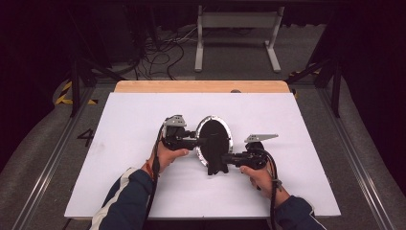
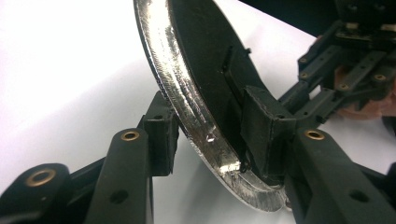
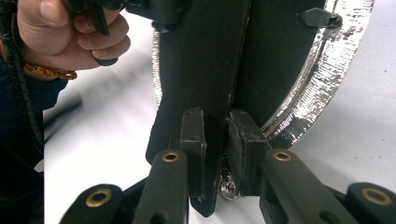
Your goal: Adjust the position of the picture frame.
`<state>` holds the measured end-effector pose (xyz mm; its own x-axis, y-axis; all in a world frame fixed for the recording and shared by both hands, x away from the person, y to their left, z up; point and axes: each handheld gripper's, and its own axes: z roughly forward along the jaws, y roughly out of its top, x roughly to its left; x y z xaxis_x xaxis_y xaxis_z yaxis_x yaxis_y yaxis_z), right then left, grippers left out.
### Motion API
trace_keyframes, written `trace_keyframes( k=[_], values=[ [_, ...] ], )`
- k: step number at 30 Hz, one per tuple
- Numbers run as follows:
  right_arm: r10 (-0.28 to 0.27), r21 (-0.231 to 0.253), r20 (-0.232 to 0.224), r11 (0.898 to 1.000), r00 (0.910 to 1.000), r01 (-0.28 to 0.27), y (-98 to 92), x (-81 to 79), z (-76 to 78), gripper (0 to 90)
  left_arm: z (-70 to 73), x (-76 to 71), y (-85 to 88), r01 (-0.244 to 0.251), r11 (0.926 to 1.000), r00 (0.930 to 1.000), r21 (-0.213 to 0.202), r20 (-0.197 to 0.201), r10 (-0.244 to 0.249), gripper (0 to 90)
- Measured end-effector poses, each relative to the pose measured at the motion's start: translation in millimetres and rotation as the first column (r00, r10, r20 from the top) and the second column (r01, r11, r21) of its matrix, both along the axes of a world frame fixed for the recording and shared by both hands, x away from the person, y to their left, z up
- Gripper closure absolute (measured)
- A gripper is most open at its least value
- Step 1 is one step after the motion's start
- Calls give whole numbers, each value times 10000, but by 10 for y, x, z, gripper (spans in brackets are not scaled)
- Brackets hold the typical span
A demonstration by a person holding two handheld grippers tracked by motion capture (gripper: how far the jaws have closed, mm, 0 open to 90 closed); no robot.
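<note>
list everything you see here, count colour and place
mirror: 1, oval, silver rim, black back with a black stand strap, held tilted above the middle of the board
board: 1, white, covers most of the table
table: 1, light wood, edge shows along the far side of the board
frame: 1, white metal, on the floor beyond the table
cables: several, black, on the floor at far left
hazard tape: yellow and black, on the floor left of the table
left gripper: 1, black, jaws on either side of the mirror's rim
right gripper: 1, black, shut on the mirror's stand strap
hands: 2, each holding a gripper, dark blue sleeves at the near edge
</note>
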<state>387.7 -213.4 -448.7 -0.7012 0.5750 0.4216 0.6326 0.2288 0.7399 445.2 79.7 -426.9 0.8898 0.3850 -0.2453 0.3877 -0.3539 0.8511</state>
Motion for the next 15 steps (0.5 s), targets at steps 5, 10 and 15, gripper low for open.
trace_keyframes(
  k=[5,10,15],
  values=[
    [72,171,32,9998,10000,-72,-17,3,-2,753,13,-50,-58,677,9968,9976,423,103,-682,569],
    [230,279,53,9993,9997,-231,-13,1,-1,747,77,-103,-67,982,9913,9920,878,702,-1045,572],
    [467,513,87,9976,9989,-471,-32,5,47,725,155,-178,-135,1046,9876,9815,1167,1483,-1214,576]
  ],
)
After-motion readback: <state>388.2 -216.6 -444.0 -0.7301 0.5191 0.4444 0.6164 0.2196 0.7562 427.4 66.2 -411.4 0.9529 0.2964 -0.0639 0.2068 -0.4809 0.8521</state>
